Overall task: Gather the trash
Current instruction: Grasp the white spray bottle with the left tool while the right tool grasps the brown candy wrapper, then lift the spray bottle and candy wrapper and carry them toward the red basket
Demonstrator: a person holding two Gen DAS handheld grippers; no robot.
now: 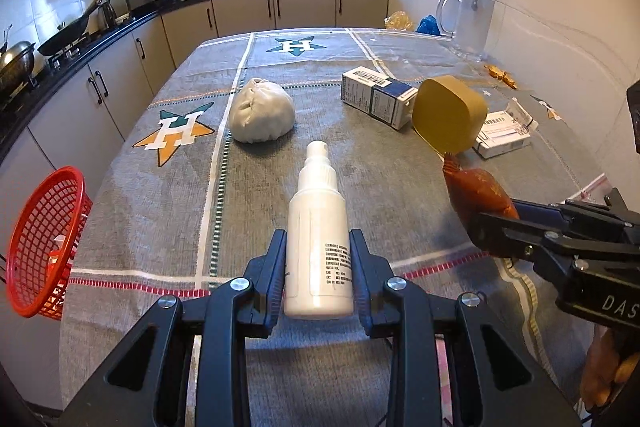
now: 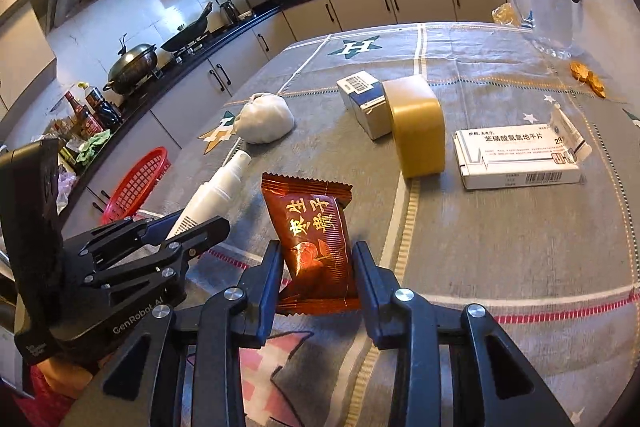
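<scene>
Gripping a white spray bottle (image 1: 318,227), the left claw (image 1: 318,263) hangs above the counter (image 1: 160,207); the right claw (image 2: 316,267) clamps a red snack packet (image 2: 314,239).

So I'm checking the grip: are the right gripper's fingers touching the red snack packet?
Touching. The right wrist view shows the right gripper with both fingers pressed against the red snack packet.

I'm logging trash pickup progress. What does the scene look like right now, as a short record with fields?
left claw: shut on white spray bottle
right claw: shut on red snack packet
bin: red basket at the table's left edge
still on table: white tied bag, gold container, blue-white box, flat pill box
</scene>
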